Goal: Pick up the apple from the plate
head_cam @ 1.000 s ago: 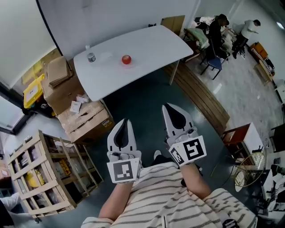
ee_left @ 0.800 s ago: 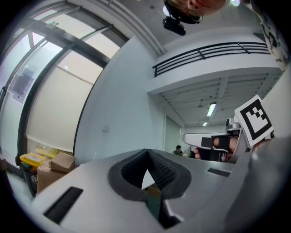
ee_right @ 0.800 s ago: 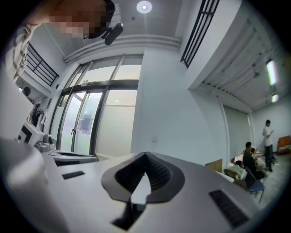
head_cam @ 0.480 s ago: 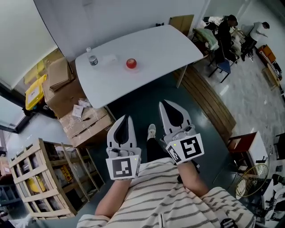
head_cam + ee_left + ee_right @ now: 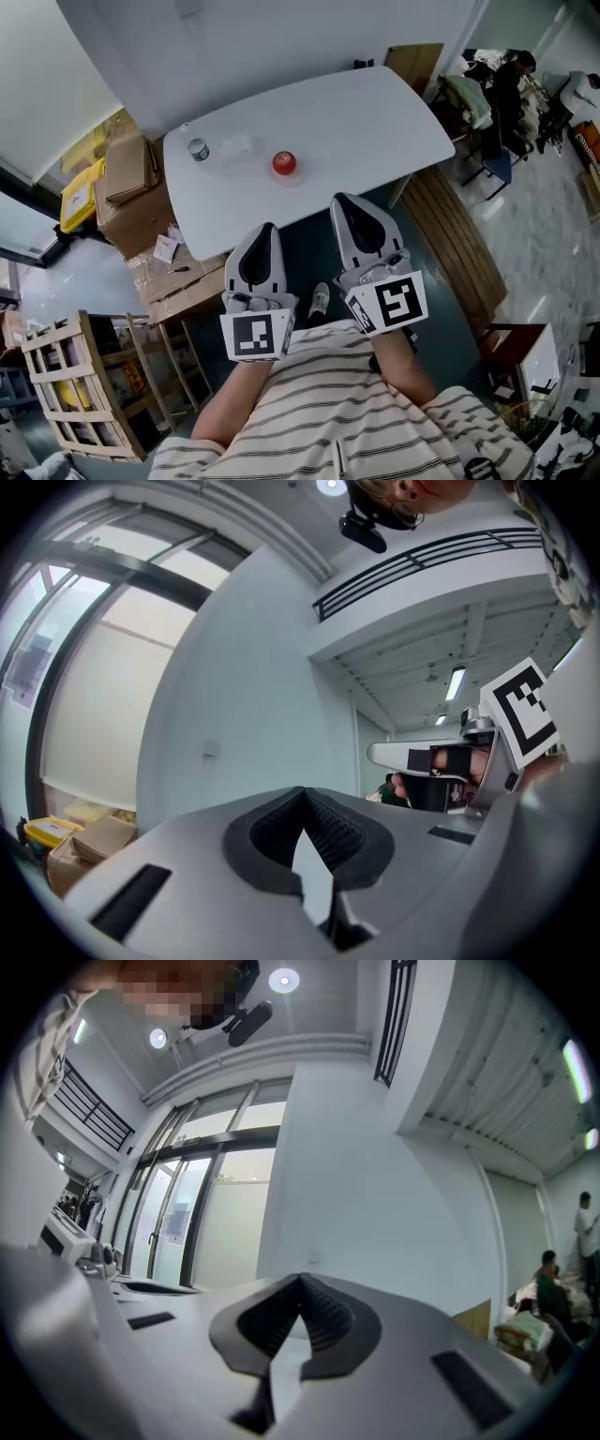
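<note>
A red apple (image 5: 284, 163) sits on the white table (image 5: 375, 122) in the head view; the plate under it is too pale to make out. My left gripper (image 5: 267, 227) is shut and empty, its tip just short of the table's near edge. My right gripper (image 5: 340, 198) is beside it, also shut and empty, its tip at the table edge, below and right of the apple. In the left gripper view the left gripper (image 5: 302, 791) points level at a pale wall, and the right gripper (image 5: 300, 1279) does the same in its own view. Neither gripper view shows the apple.
A small bottle (image 5: 197, 148) stands at the table's left end. Cardboard boxes (image 5: 131, 183) and a slatted wooden crate (image 5: 84, 375) crowd the floor on the left. A wooden bench (image 5: 455, 234) runs along the right. People sit at desks (image 5: 511, 89) at the far right.
The person has walked toward the table, so it and the apple sit nearer and lower in the head view. Both grippers have come up to the table's near edge, still shut.
</note>
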A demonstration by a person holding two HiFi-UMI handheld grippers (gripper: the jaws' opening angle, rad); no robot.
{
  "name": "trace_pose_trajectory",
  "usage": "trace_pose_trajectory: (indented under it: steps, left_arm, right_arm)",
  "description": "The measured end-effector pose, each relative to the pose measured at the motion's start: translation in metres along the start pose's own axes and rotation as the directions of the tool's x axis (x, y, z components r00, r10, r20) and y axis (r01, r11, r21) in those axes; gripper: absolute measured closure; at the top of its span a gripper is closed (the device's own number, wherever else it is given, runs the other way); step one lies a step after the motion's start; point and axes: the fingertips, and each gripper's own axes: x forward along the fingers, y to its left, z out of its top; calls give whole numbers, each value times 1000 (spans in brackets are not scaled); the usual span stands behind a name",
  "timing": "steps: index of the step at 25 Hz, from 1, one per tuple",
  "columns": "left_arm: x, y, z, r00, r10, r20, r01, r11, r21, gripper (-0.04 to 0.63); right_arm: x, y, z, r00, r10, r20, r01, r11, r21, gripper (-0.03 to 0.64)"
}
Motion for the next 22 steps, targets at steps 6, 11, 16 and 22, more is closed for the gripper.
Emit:
trace_pose_trajectory:
  steps: [6, 11, 16, 22]
  left_arm:
    - [76, -8, -3, 999, 33, 3, -33, 999, 3, 591]
    - [116, -7, -16, 996, 84, -24, -84, 996, 21, 591]
    - [140, -4, -26, 993, 111, -49, -111, 994, 9, 591]
    - [160, 1, -39, 990, 117, -76, -118, 993, -7, 591]
  right_arm:
    - [52, -55, -14, 997, 72, -1, -72, 997, 27, 612]
    - [80, -85, -33, 992, 127, -12, -126, 991, 41, 612]
    - [94, -105, -50, 989, 143, -40, -141, 988, 59, 612]
    - [111, -114, -70, 985, 153, -83, -148, 987, 70, 612]
